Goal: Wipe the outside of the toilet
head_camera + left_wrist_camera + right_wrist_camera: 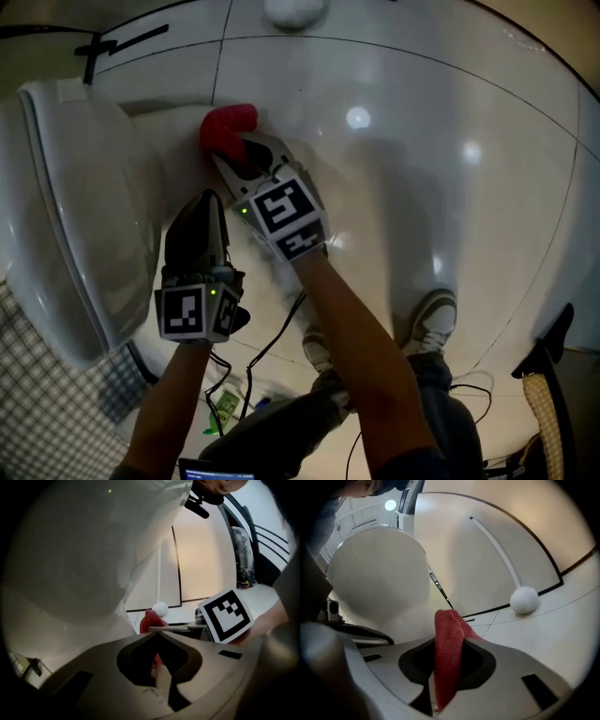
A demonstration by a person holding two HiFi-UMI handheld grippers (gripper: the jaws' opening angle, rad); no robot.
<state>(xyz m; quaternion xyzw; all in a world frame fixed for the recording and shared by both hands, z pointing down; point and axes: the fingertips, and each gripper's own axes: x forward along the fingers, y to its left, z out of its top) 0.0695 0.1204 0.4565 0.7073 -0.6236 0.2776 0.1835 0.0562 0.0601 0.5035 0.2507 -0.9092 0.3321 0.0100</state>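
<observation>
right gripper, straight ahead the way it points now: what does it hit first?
Probably the toilet, its lower outer side just ahead; the red cloth clamped in the right gripper would touch it first. Depth is uncertain.

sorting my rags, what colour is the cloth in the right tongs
Red. The cloth shows best in the right gripper view, clamped in the right tongs.

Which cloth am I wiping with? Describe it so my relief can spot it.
Find the white toilet at the head view's left. Low by its outer wall, the right gripper is shut on the cloth. It is the only red thing there, fuzzy among smooth white surfaces.
</observation>
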